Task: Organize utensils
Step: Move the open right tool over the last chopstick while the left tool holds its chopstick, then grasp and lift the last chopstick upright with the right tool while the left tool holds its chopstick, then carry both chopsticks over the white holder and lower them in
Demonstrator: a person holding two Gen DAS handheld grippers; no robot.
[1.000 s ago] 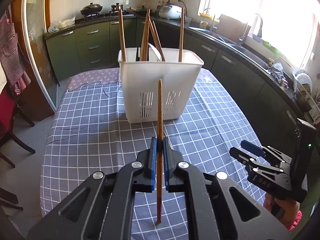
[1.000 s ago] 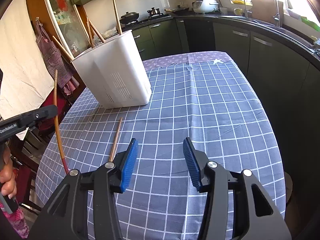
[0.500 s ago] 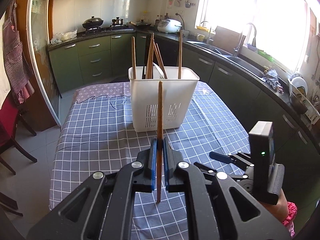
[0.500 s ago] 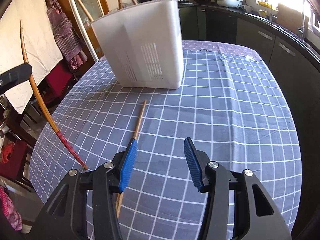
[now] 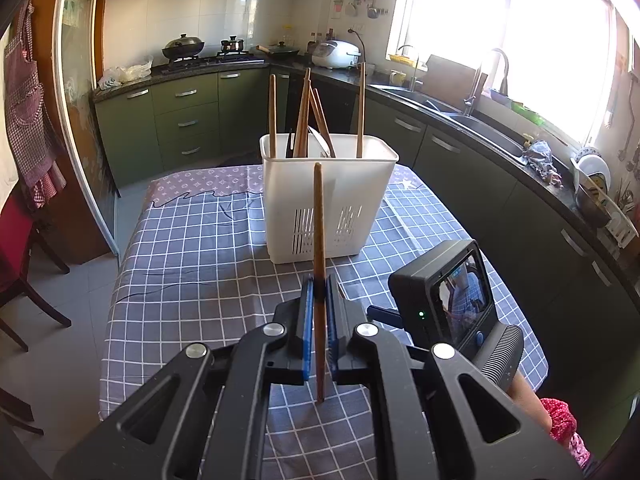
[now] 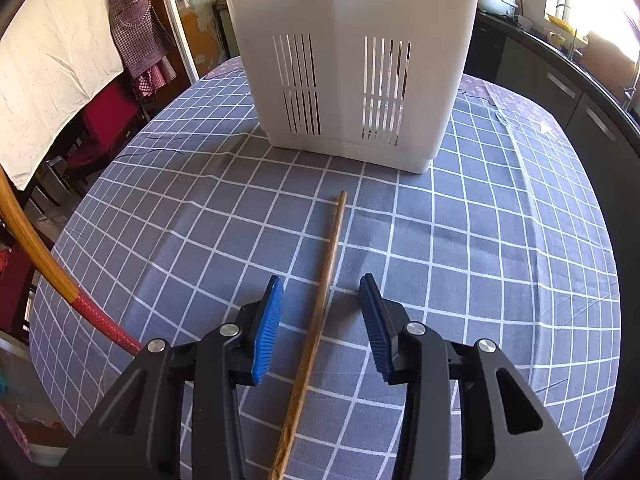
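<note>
The left claw (image 5: 319, 316) pinches a brown wooden chopstick (image 5: 318, 240) upright between its blue pads, gripping it in its lower half, so most of its length projects above the pads toward 12 o'clock. The right claw (image 6: 320, 320) is spread wide and straddles a second brown wooden chopstick (image 6: 320, 308) that lies flat on the bench (image 6: 500, 260), which is covered by a grey-blue checked cloth; neither pad touches the stick. The step in hand appears to be the pick-up of this lying stick: lower the right claw until both pads flank the shaft near the cloth, keep the shaft centred between them, then press the pads together squarely so the round stick does not roll or skid sideways. A grip near mid-length should limit tipping on the lift. The lying stick is slender, straight and grainy, running from 6 o'clock toward 12 o'clock, its far tip stopping short of the white slotted plastic utensil basket (image 6: 352, 60). In the left wrist view the basket (image 5: 332, 196) stands at 12 o'clock on the bench and holds several upright wooden chopsticks (image 5: 304, 116) leaning at differing angles.
</note>
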